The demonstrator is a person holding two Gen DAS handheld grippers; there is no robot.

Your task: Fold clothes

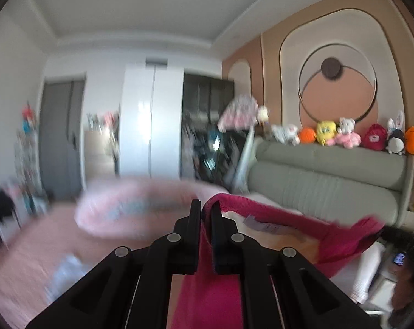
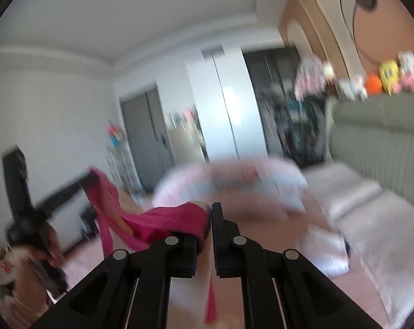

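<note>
- Left gripper (image 1: pixel 205 211) is clamped on one edge of the pink garment (image 1: pixel 275 219).
- Right gripper (image 2: pixel 210 213) is pinched on another edge.
- Garment is held aloft over the bed (image 2: pixel 371 219), spread between both; no fold is visible, so folding is judged outstanding.

1 garment (image 1: pixel 209 296), 2 tools (image 1: pixel 205 213)

Motion blur smears both views. The pink quilt (image 1: pixel 135 208) on the bed is a soft smudge — its print cannot be read. The magenta knit garment (image 1: pixel 261 235) runs off the left wrist view at 6 o'clock, its full shape unseen. At 9 o'clock in the right wrist view, the hand (image 2: pixel 49 244) gripping the left tool (image 2: pixel 93 176) is blurred — fingers indistinct.
</note>
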